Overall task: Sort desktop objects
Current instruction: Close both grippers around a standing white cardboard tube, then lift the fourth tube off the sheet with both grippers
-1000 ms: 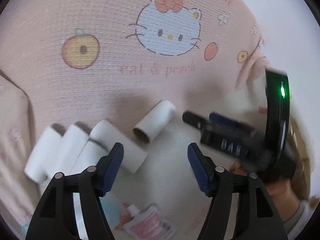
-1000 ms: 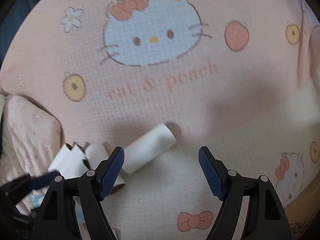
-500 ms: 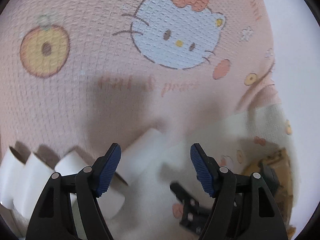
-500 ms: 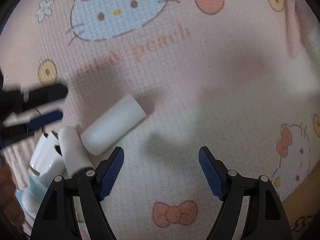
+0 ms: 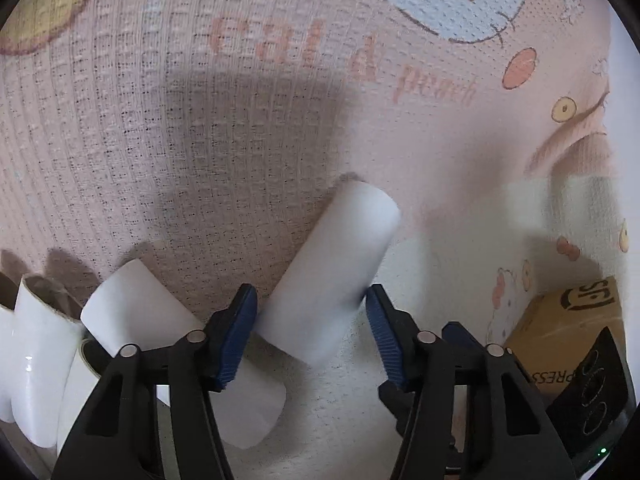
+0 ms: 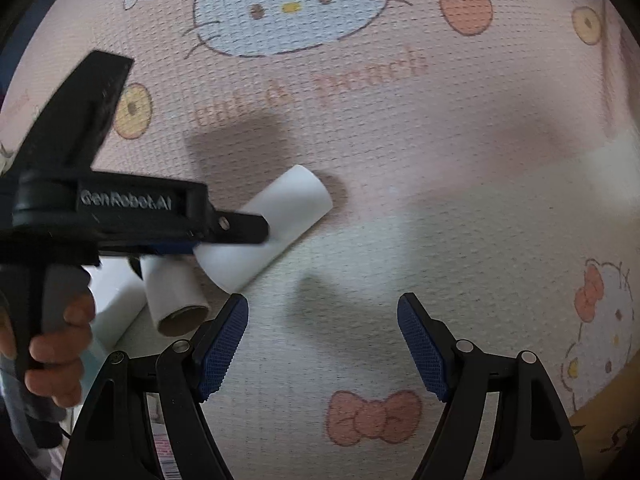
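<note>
Left gripper (image 5: 308, 328) is straddling the lone white paper roll (image 5: 332, 276), and its jaws have just been closing. The roll sits between the blue pads (image 5: 234, 336); the right pad looks to be touching the roll's side, the left pad has a sliver of gap, so I'm not calling it clamped yet. Right gripper (image 6: 322, 344) hangs apart with nothing between its jaws, over bare blanket.

That roll lies tilted on the pink cat-and-peach blanket (image 5: 200, 120), right at the line where the pink print meets the cream part. From the right wrist view I see the left gripper's black body (image 6: 132, 208) laid across the near end of the same roll (image 6: 280, 216), with my left hand (image 6: 56, 344) on its grip.

More white rolls (image 5: 172, 344) are bunched at lower left in the left view, one running under the left finger. One roll (image 6: 174, 296) shows its brown cardboard core in the right view.

A cardboard box (image 5: 572, 328) sits at the far right edge, beyond the cream fabric.
</note>
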A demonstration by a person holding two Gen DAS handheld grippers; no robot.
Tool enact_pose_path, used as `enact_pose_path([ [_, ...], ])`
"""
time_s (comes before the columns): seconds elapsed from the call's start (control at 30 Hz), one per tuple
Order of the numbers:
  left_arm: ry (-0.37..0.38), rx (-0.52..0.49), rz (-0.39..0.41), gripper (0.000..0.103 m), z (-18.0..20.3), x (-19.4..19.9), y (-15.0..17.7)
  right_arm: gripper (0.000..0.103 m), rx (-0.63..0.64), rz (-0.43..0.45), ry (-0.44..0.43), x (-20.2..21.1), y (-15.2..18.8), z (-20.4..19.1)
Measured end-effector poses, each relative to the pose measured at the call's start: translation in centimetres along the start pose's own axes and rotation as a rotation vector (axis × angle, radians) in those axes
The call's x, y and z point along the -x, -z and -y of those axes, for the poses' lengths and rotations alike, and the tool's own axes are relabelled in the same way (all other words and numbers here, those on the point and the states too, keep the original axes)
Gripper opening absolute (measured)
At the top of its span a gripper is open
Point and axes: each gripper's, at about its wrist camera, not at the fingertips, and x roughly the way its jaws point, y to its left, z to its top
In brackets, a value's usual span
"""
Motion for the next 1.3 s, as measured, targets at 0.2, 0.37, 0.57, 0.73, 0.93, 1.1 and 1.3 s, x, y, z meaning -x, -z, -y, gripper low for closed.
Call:
enact_pose_path([
  [0.2,0.022,-0.006,-0.046,0.051,1.0,-0.3,0.7,0.076,0.039,0.016,-0.054,0.5,0.8,0.1],
  [0.37,0.091,0.058,-0.077,0.05,1.1,-0.6,1.9,0.076,0.109,0.031,-0.082,0.6,1.0,-0.9],
  [0.57,0.146,0.109,-0.064,0.05,1.8,-0.6,3.5,0.076,0.138,0.016,-0.122,0.7,2.2,-0.7],
  [0.73,0.202,0.178,-0.07,0.049,1.6,0.0,5.4,0.075,0.131,0.002,-0.169,1.2,3.2,0.0],
  [0.93,0.209,0.143,-0.034,0.049,3.3,0.9,7.8,0.061,0.119,-0.028,-0.226,1.7,4.2,0.5],
  [1.1,0.246,0.183,-0.025,0.048,3.1,1.1,9.9,0.053,0.214,-0.041,-0.213,2.6,5.9,0.1],
  [1.3,0.323,0.239,-0.009,0.046,3.1,1.9,13.2,0.051,0.216,-0.048,-0.232,5.2,8.0,0.7],
])
